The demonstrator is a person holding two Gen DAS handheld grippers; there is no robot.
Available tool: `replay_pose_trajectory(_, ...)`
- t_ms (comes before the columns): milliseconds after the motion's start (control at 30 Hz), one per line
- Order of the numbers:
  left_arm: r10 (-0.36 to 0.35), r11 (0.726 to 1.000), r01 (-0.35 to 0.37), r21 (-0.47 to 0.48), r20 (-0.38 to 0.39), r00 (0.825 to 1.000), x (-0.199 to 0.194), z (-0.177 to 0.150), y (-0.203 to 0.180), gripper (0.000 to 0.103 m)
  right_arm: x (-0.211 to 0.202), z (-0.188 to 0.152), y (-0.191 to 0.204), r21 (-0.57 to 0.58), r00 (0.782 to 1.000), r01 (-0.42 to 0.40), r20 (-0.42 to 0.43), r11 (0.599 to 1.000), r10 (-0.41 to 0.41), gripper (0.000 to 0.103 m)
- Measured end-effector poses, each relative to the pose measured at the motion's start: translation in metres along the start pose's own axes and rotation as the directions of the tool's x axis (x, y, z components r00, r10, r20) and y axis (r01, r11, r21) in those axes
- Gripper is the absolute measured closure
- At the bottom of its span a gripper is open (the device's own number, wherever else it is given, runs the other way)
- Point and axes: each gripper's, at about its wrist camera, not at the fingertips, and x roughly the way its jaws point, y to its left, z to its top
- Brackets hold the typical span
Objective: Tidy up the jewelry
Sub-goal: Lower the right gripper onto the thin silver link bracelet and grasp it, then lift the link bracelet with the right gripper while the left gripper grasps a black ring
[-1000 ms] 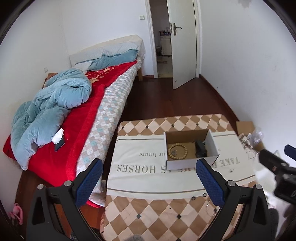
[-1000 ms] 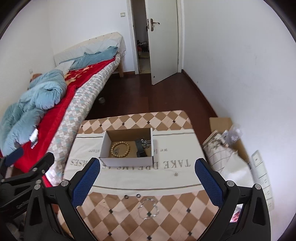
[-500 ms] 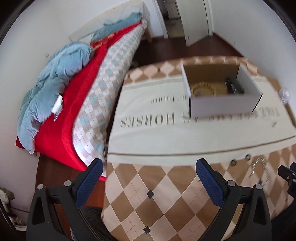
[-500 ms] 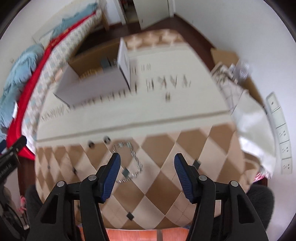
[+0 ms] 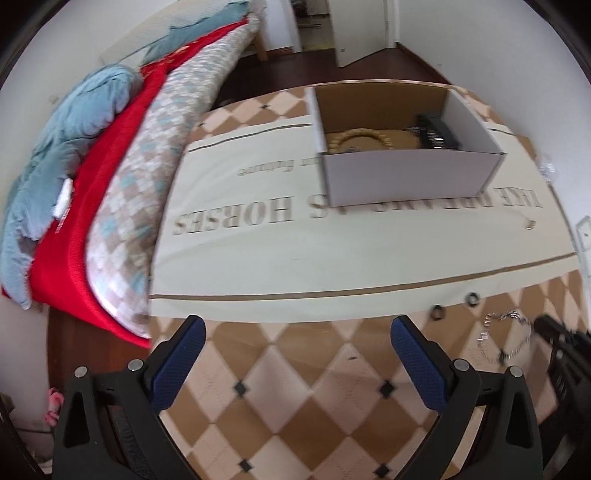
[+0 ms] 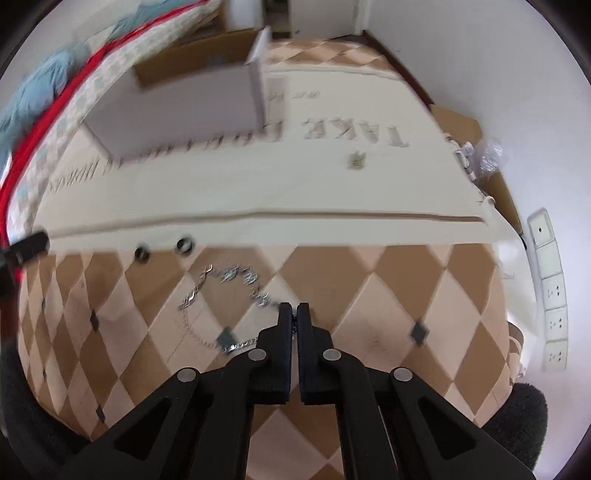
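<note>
Pinching the silver chain (image 6: pixel 236 275), the right gripper (image 6: pixel 294 314) has closed since before.

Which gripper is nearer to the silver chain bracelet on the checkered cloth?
Right. The right gripper is shut on the silver chain bracelet at its near edge. The left gripper hovers open, off to the bracelet's left.

White walls (image 5: pixel 498 33), dark wood floor (image 5: pixel 280 70), bed (image 5: pixel 166 122), open door (image 5: pixel 362 29)
</note>
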Motion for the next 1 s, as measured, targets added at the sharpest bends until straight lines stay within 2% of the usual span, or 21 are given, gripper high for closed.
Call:
replay_pose_trajectory(33, -0.017, 1.0, 0.017, 0.01, 0.001, 1.0, 0.0, 0.0, -0.006, 0.001, -0.001, 0.003, -0.006, 0.012, 1.0, 0.003, 0.004, 1.0, -0.003, 0.101)
replay_pose_trajectory(133, -0.071, 0.996, 0.071, 0.048, -0.003, 0.997, 0.002, 0.0, -0.028, 0.01, -0.004, 0.01, -0.026, 0.045, 1.0, 0.017, 0.015, 0.999, -0.018, 0.101)
replay_pose_trajectory(267, -0.118, 0.989, 0.12, 0.09, -0.024, 0.993, 0.011, 0.003, -0.054, 0.011, -0.006, 0.016, -0.047, 0.075, 1.0, 0.016, 0.013, 0.997, -0.017, 0.101)
replay_pose_trajectory(433, -0.149, 0.979, 0.155, 0.13, -0.055, 0.987, 0.024, 0.006, -0.079, 0.013, -0.008, 0.022, -0.049, 0.096, 1.0, 0.012, 0.013, 0.995, -0.014, 0.103)
replay_pose_trajectory(600, -0.157, 0.974, 0.167, 0.153, -0.076, 0.985, 0.032, 0.008, -0.09, 0.031, -0.008, 0.019, -0.051, 0.104, 1.0, 0.005, 0.008, 0.995, -0.006, 0.103)
replay_pose_trajectory(633, -0.159, 0.973, 0.171, 0.157, -0.082, 0.984, 0.033, 0.008, -0.091, 0.041, -0.008, 0.019, -0.051, 0.106, 1.0, 0.005, 0.008, 0.994, -0.006, 0.103)
replay_pose_trajectory(667, -0.161, 0.972, 0.174, 0.161, -0.088, 0.983, 0.035, 0.009, -0.093, 0.055, -0.007, 0.019, -0.052, 0.108, 1.0, 0.004, 0.007, 0.994, -0.005, 0.103)
replay_pose_trajectory(700, -0.163, 0.97, 0.177, 0.167, -0.095, 0.982, 0.036, 0.008, -0.094, 0.064, -0.007, 0.019, -0.053, 0.111, 1.0, 0.003, 0.006, 0.994, -0.004, 0.103)
replay_pose_trajectory(733, -0.168, 0.968, 0.185, 0.171, -0.107, 0.98, 0.038, 0.007, -0.095, 0.081, -0.007, 0.019, -0.053, 0.113, 1.0, 0.003, 0.005, 0.994, -0.003, 0.103)
replay_pose_trajectory(767, -0.179, 0.965, 0.196, 0.172, -0.109, 0.978, 0.038, 0.006, -0.096, 0.088, -0.007, 0.019, -0.054, 0.116, 1.0, 0.0, 0.005, 0.993, -0.001, 0.103)
replay_pose_trajectory(833, -0.176, 0.963, 0.194, 0.185, -0.109, 0.978, 0.036, 0.003, -0.099, 0.093, -0.009, 0.02, -0.055, 0.119, 1.0, -0.001, 0.011, 0.993, -0.001, 0.103)
replay_pose_trajectory(1000, -0.189, 0.958, 0.204, 0.2, -0.092, 0.978, 0.022, 0.0, -0.099, 0.093, -0.018, 0.024, -0.055, 0.126, 0.999, -0.019, 0.036, 0.992, 0.014, 0.103)
